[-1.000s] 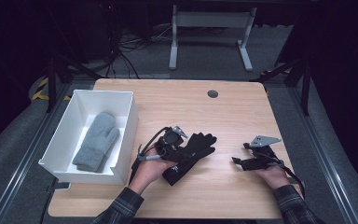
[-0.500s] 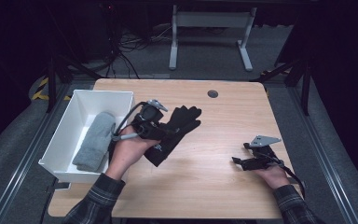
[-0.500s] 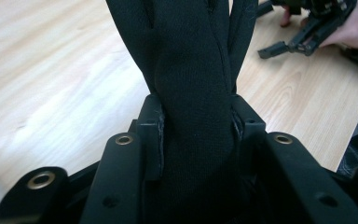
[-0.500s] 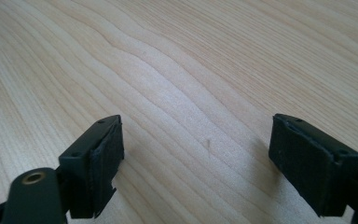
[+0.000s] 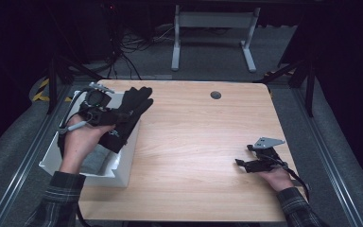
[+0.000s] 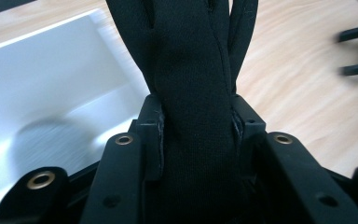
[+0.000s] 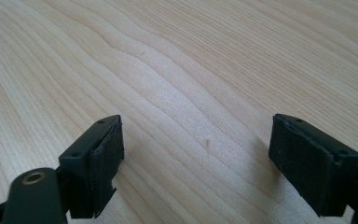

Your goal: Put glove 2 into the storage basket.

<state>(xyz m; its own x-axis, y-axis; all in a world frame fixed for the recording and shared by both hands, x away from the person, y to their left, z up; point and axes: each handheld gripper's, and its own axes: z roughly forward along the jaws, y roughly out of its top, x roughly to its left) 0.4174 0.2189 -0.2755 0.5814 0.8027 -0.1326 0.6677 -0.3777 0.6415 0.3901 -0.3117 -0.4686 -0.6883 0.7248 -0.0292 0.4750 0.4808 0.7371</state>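
- Black glove (image 5: 125, 118): clamped between the pads of my left gripper (image 5: 105, 115), raised over the near-right rim of the white bin (image 5: 128, 156); fingers fan out past the jaws toward the table (image 5: 194, 142).
- Left gripper, own view: both pads pressed on the glove's (image 6: 191, 93) palm section, jaws part-way closed around the fabric.
- White bin: at the table's left edge, a grey mitten (image 5: 97, 161) lying inside, partly hidden by my forearm.
- Right gripper (image 5: 246, 163): low over the bare wood at the table's right, jaws spread wide, nothing between them.
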